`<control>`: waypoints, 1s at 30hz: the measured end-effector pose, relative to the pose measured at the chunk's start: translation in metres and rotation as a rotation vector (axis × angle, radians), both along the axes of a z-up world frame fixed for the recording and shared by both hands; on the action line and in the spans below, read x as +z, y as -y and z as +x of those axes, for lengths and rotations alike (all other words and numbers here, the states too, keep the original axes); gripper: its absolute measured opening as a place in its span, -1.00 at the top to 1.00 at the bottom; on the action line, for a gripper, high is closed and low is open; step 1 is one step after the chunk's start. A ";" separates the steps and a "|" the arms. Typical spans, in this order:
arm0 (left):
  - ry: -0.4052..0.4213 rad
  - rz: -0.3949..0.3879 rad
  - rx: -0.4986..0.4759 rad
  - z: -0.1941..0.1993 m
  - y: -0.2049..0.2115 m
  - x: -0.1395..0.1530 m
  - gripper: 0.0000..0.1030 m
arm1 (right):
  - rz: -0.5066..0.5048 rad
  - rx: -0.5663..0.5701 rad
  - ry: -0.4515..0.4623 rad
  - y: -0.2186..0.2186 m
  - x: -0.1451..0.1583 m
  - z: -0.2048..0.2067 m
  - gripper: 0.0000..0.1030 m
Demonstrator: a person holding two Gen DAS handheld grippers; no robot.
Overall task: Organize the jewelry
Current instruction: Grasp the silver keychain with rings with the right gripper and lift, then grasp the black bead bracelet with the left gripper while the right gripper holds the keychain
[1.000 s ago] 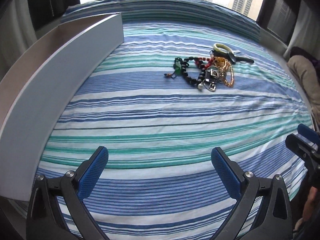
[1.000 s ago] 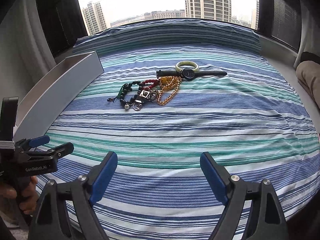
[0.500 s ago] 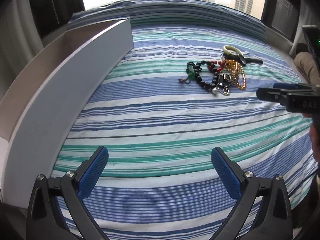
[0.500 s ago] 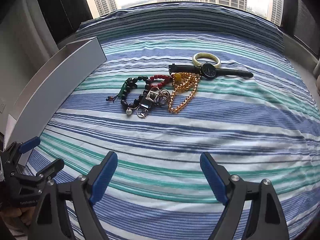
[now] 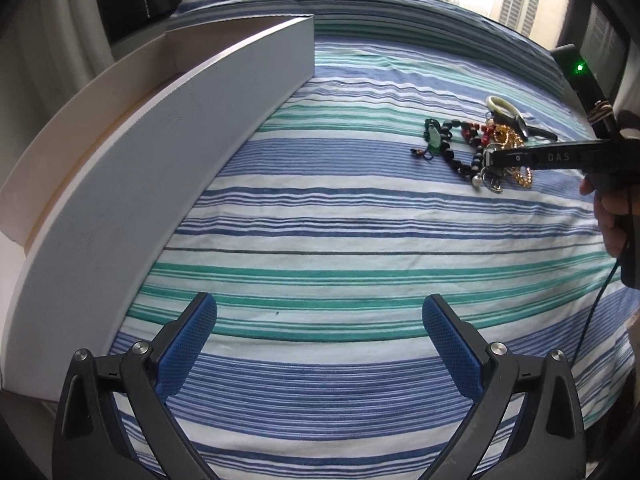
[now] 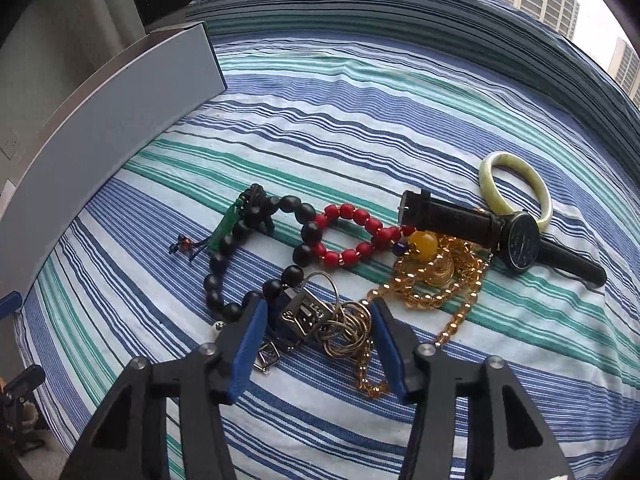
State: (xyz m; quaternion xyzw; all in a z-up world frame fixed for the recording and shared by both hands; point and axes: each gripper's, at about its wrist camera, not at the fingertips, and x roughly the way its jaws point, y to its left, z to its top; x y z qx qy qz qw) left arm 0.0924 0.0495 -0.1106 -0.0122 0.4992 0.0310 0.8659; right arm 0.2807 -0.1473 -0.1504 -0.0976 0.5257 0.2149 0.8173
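Note:
A tangle of jewelry lies on the striped bedspread [image 6: 360, 128]: a black bead bracelet [image 6: 218, 258] with a green charm, a red bead bracelet [image 6: 352, 236], a gold chain [image 6: 440, 284], a black watch [image 6: 520, 240] and a pale jade bangle [image 6: 516, 184]. A silver pendant on a thin chain [image 6: 304, 314] sits between the jaws of my right gripper [image 6: 318, 320], which are closing; the blue pads stand just clear of it. The left wrist view shows that gripper [image 5: 494, 160] dipped into the pile [image 5: 460, 144]. My left gripper [image 5: 320, 320] hovers open over bare bedspread with nothing between its fingers.
A long white open box [image 5: 160, 152] runs along the left side of the bed, also seen in the right wrist view [image 6: 100, 128]. A person's hand [image 5: 612, 216] holds the right gripper's handle. Windows and curtains stand behind the bed.
My right gripper has travelled forward and down onto the jewelry pile, and its jaws have narrowed around the silver pendant. My left gripper has drifted slightly toward the white box.

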 end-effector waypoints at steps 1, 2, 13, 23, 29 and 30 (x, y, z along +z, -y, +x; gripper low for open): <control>-0.003 0.000 -0.005 0.000 0.002 -0.001 -0.99 | 0.011 -0.016 -0.018 0.002 0.002 -0.002 0.24; -0.006 0.002 -0.013 0.000 0.004 -0.002 -0.99 | 0.025 -0.026 -0.028 0.005 0.006 -0.007 0.26; -0.059 0.023 -0.077 0.014 0.021 -0.010 -0.99 | 0.116 -0.107 -0.134 0.047 0.027 -0.105 0.28; -0.110 -0.094 -0.182 0.108 0.047 0.001 -0.98 | 0.162 -0.287 -0.065 0.090 0.028 -0.147 0.00; -0.081 -0.052 -0.315 0.150 0.104 0.002 -0.89 | 0.220 -0.322 -0.033 0.097 0.037 -0.156 0.00; -0.078 -0.038 -0.344 0.153 0.116 -0.001 -0.71 | 0.227 -0.327 -0.034 0.098 0.037 -0.157 0.00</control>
